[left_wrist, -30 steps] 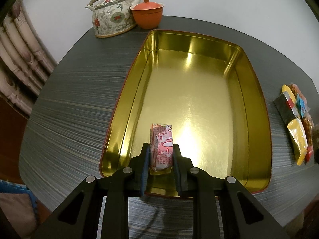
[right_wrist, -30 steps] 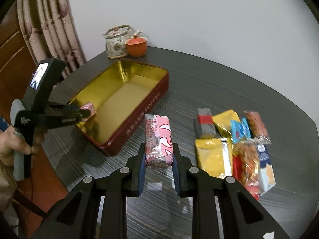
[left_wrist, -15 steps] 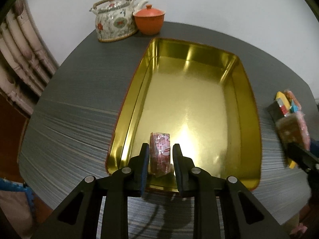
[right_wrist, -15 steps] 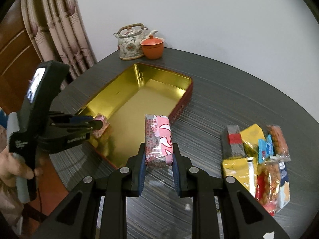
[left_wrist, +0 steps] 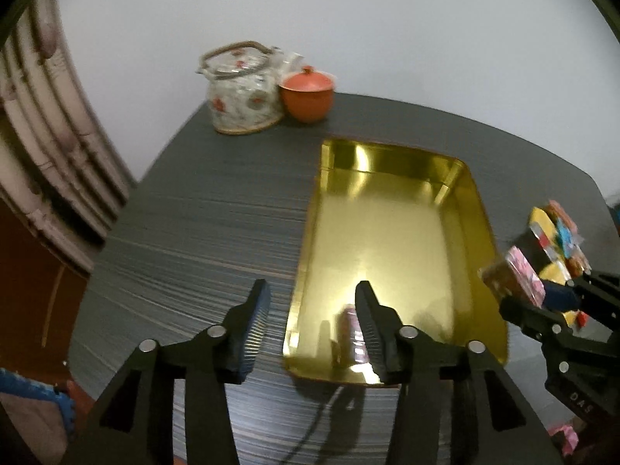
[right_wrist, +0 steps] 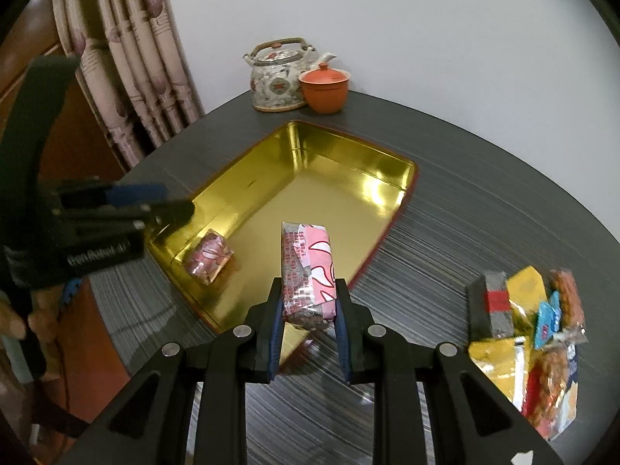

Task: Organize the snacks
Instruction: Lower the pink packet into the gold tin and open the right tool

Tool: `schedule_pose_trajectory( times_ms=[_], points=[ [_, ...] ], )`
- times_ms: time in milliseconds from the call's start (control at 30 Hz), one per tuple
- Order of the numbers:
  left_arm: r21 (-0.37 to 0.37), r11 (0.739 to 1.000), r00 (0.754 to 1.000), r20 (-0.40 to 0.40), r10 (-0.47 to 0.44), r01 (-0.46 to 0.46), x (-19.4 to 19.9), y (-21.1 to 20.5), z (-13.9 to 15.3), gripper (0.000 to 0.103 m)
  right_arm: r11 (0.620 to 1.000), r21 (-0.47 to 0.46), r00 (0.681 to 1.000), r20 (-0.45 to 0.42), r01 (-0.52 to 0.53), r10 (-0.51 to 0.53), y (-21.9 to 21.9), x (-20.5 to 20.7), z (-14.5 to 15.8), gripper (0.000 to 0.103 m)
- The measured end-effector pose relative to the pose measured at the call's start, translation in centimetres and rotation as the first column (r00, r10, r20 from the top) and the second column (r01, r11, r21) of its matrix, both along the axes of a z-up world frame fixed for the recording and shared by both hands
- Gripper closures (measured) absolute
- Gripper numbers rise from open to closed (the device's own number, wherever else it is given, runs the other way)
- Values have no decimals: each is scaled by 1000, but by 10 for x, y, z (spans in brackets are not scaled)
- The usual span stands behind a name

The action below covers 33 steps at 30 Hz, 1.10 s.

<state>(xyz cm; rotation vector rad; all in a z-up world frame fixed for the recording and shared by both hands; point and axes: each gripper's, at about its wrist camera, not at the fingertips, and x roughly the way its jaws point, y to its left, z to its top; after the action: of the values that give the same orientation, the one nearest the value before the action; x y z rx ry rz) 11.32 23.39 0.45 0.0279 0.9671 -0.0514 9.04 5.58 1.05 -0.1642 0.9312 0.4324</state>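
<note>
Left wrist view, blurred with motion. Left gripper (left_wrist: pixel 312 302) in the foreground with black arms and blue ribbed pads, jaws parted and just opening, nothing pressed between them. Past the right-hand finger (left_wrist: pixel 372 325), a small pink-and-silver wrapped snack (left_wrist: pixel 350 331), partly hidden, lying in the near left corner of a shallow rectangular gold-lined tin (left_wrist: pixel 484 228). Tin otherwise bare, resting on a round dark grey table with fine streaks (left_wrist: pixel 201 232). At the table's far edge, a white floral ceramic teapot with a woven handle (left_wrist: pixel 242 93), just beside an orange lidded clay cup (left_wrist: pixel 307 95). At the right edge, the right gripper (left_wrist: pixel 542 290) clamped on a larger pink-wrapped snack bar (left_wrist: pixel 515 277), level with the tin's right wall. Beyond it, a cluster of mixed yellow, red and blue snack packets (left_wrist: pixel 554 232) on the table.

Right wrist view. Right gripper (right_wrist: pixel 308 325) closed tight on the pink-wrapped snack bar (right_wrist: pixel 306 267), the bar standing up from between the pads above the tin's near right wall. Tin (right_wrist: pixel 387 155) with gold inside and dark red outer wall. Small pink-and-silver snack (right_wrist: pixel 209 257) lying free in the tin's near left corner. Left gripper (right_wrist: pixel 147 201) at the left, raised above that corner, clear of the snack, held by a hand (right_wrist: pixel 23 317) at the frame's edge. Snack packets (right_wrist: pixel 531 329) heaped at the right on the table (right_wrist: pixel 484 213), well apart from the tin. Teapot (right_wrist: pixel 277 77) and orange cup (right_wrist: pixel 324 89) touching at the far edge. Striped beige curtain (right_wrist: pixel 131 58) behind at the left.
</note>
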Motion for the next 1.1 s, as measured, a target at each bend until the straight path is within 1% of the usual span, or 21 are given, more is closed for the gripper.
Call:
schedule_pose_trajectory(
  times_ms=[233,333,500,633,733,867,1100],
  points=[
    [-28,997,997,1,74,-74,3,44,3,55,999,-31,999,-21,-33,32,19,11,-12,82],
    [-10,996,996,-7,90,-90,4,54,0,54,998,-54,999,-32,-42,40,28,17,-18,82],
    [5,996,996,-21,84,-84,5,56,-5,54,993,-103,997,-51,-59,54,43,28,-31,82],
    [22,998,999,-17,51,-51,3,48,-6,53,989,-129,997,-52,-66,60,52,33,-36,82],
    [33,999,999,-17,34,-34,2,43,-6,53,988,-136,997,-49,-68,62,55,36,-36,82],
    [37,999,999,-22,35,-34,1,42,-8,52,985,-153,997,-42,-77,71,59,36,-36,82],
    [40,999,999,-30,26,-25,2,40,-10,52,985,-156,997,-48,-71,64,57,33,-39,82]
  ],
)
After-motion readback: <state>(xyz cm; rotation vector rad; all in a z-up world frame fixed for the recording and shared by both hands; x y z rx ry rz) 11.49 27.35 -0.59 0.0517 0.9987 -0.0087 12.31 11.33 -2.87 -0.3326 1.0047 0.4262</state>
